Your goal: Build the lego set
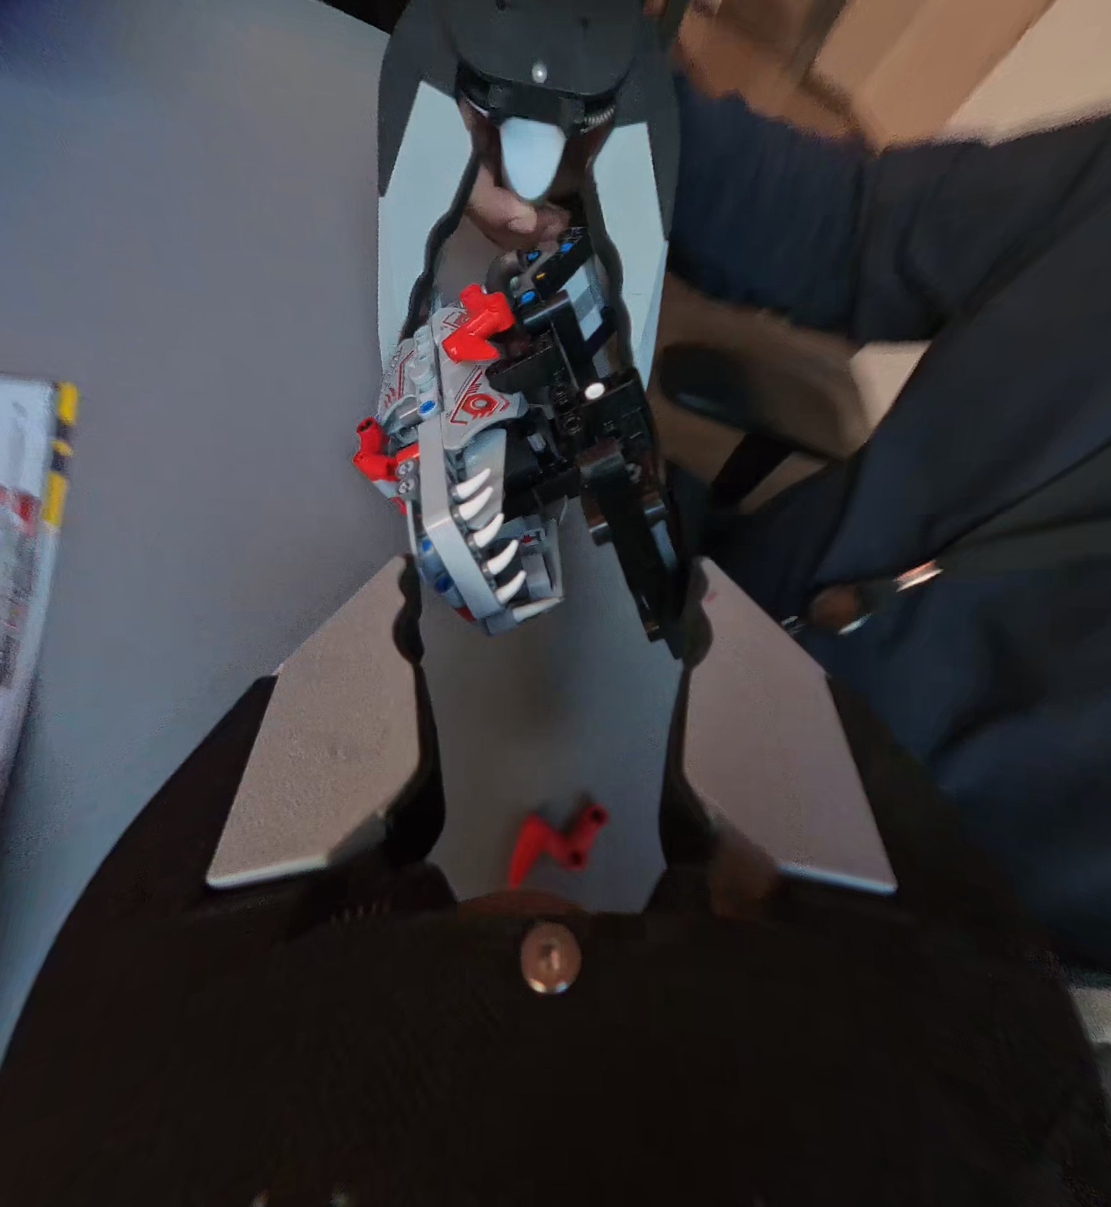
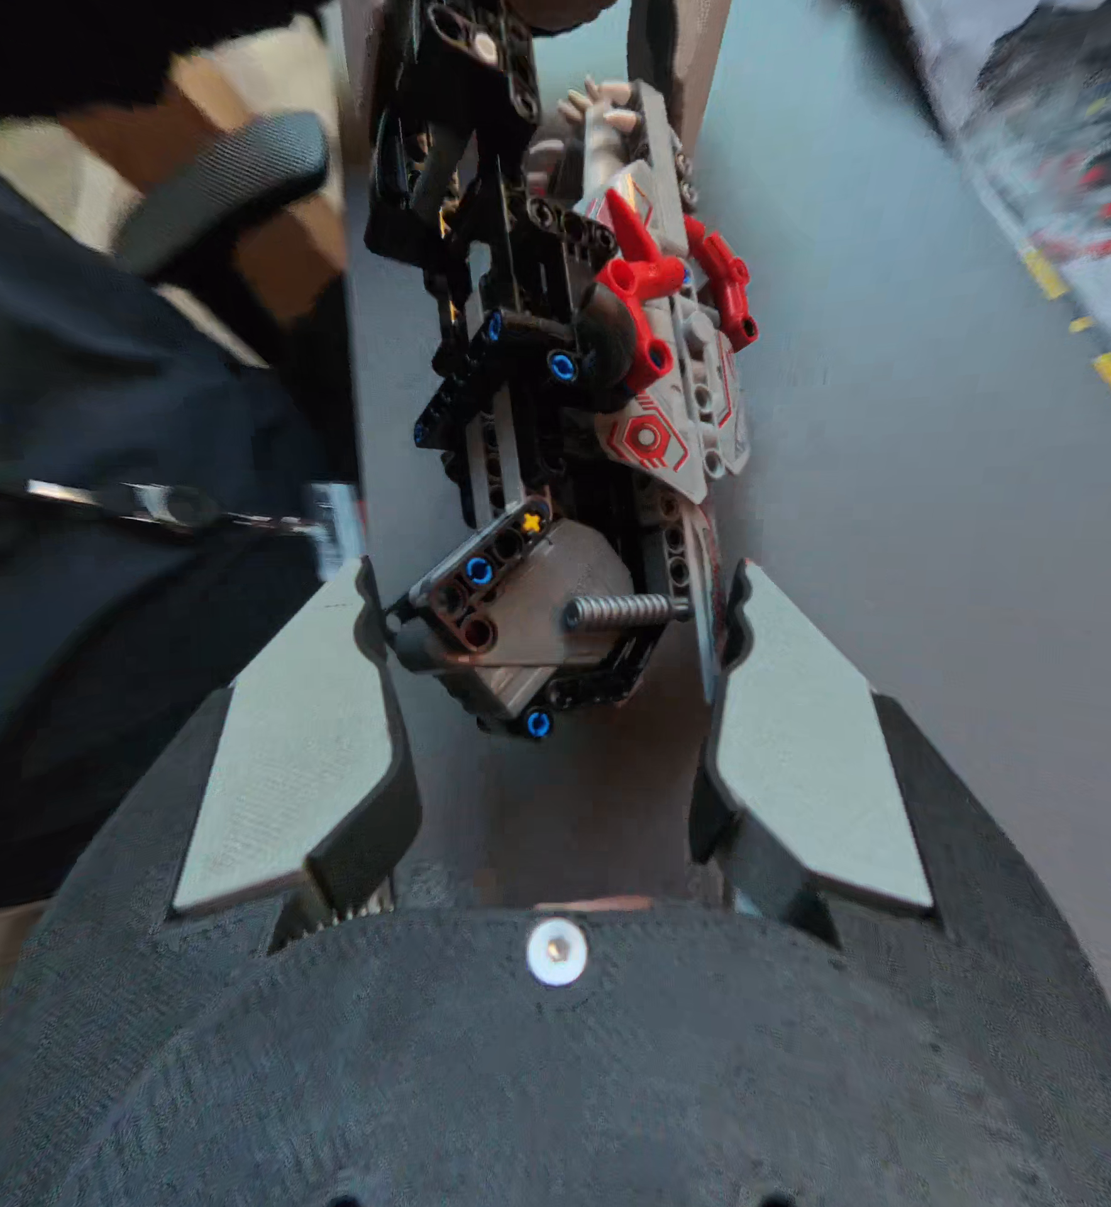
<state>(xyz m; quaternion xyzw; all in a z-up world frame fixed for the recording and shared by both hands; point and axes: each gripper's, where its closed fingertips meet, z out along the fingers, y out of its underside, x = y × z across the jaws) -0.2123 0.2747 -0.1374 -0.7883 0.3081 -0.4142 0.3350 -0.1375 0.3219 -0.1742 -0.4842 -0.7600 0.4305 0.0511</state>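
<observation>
The lego model hangs above the tabletop, its long axis running from one claw to the other. The right claw grips its motor end; the left claw closes narrowly on the toothed end. A loose red piece lies nearer the left claw, below the model.
</observation>
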